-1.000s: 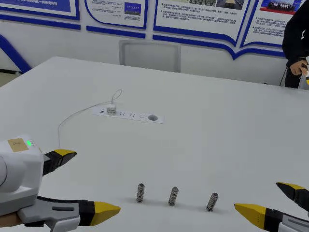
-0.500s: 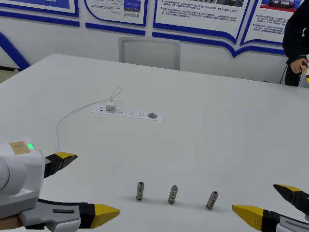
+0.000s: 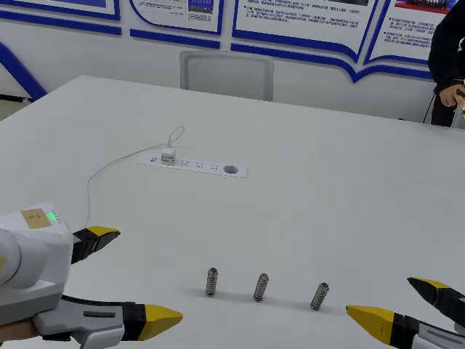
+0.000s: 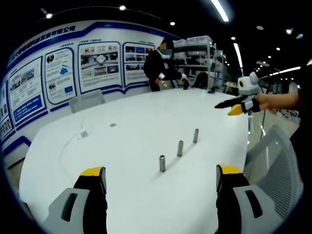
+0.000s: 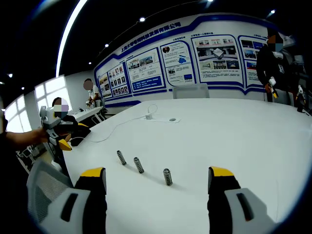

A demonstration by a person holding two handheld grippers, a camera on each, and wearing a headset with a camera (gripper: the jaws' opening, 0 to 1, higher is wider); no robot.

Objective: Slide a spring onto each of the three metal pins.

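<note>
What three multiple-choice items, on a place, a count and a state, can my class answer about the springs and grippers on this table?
1. Where does the flat white power strip lie? A) beyond the row of coiled metal springs, toward the grey chair B) between springs and grippers C) on the chair
2. How many springs stand upright on the white table? A) two B) three C) five
3. How are the yellow-tipped left gripper and right gripper? A) both shut on springs B) one shut C) both open, empty
Answers: 1 A, the strip lies farther up the table than the springs; 2 B, three stand in a row; 3 C, each pair of jaws is spread with nothing between.
</note>
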